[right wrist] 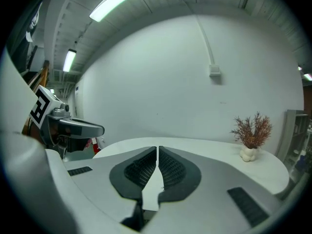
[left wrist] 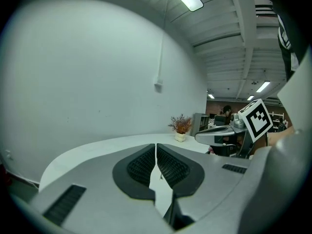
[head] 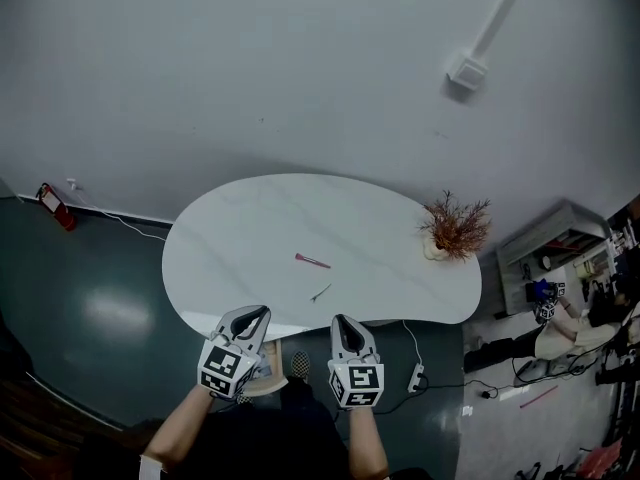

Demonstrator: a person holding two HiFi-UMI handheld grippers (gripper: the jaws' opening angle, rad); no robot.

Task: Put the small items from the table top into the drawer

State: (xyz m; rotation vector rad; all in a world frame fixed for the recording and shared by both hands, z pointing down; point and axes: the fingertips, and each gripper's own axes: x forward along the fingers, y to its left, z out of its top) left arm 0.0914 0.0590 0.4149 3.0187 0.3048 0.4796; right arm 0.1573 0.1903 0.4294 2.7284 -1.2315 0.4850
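We see two small items lying flat on the white table (head: 240, 228). A thin pink stick (head: 312, 260) rests near the middle, angled slightly. At 6 o'clock from it, near the table's front edge, lies a slim grey piece (head: 320, 293), tilted. Below that edge, toward 7 o'clock, a pale wooden drawer (head: 275, 368) seems pulled out.

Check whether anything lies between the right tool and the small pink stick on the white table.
Only a thin grey item lies flat on the white table, nearly on the line from the shut right tool to the small pink stick. The dried plant in its pale pot stands well off to the side.
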